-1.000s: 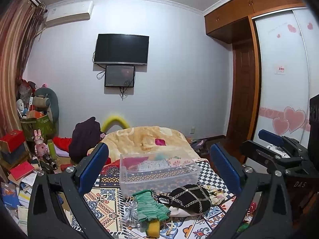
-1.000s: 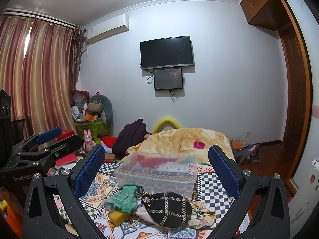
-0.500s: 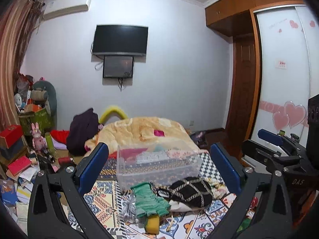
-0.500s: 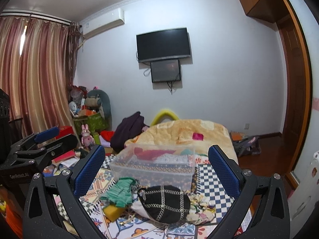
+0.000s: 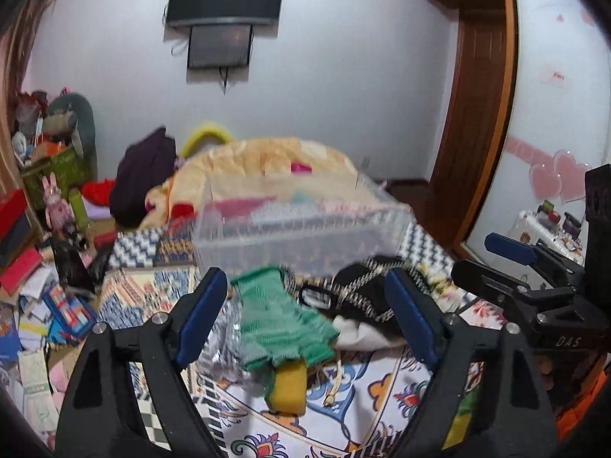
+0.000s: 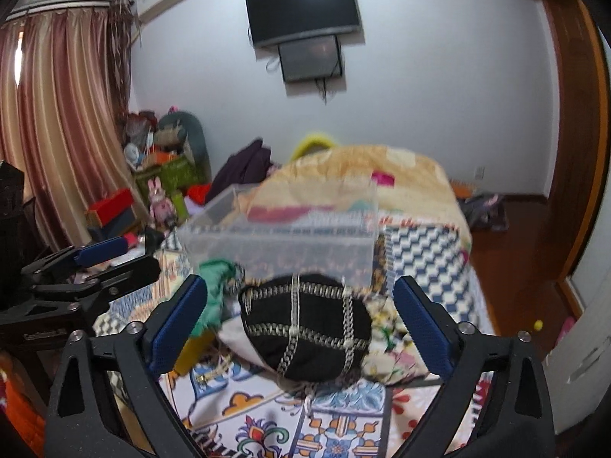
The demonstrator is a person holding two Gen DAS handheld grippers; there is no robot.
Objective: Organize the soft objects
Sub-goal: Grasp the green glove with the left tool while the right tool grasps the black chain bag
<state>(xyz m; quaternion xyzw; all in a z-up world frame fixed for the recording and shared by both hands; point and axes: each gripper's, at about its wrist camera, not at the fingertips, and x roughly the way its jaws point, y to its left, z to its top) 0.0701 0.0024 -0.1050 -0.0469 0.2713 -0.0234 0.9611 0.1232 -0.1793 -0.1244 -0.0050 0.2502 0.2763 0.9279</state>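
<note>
A green knitted cloth [image 5: 284, 324] lies on the patterned bedspread [image 5: 343, 420] over a yellow sponge-like block [image 5: 292, 385]. My left gripper [image 5: 305, 316] is open, its blue pads either side of the green cloth, above it. A black cap with gold chain trim [image 6: 309, 324] lies to the right, on white and floral fabric. My right gripper [image 6: 301, 328] is open around the black cap. A clear plastic bin [image 5: 298, 236] with some cloth inside stands behind both; it also shows in the right wrist view [image 6: 278, 240].
A yellow blanket [image 5: 267, 168] and dark purple clothing [image 5: 143, 175] lie beyond the bin. Books, boxes and toys [image 5: 42, 267] crowd the floor at left. A wardrobe [image 5: 553, 114] stands at right. The other gripper [image 5: 534, 278] shows at the right edge.
Both grippers have moved forward and down toward the pile; the green cloth and the black cap now sit between the open fingers. The frames are motion-blurred.
</note>
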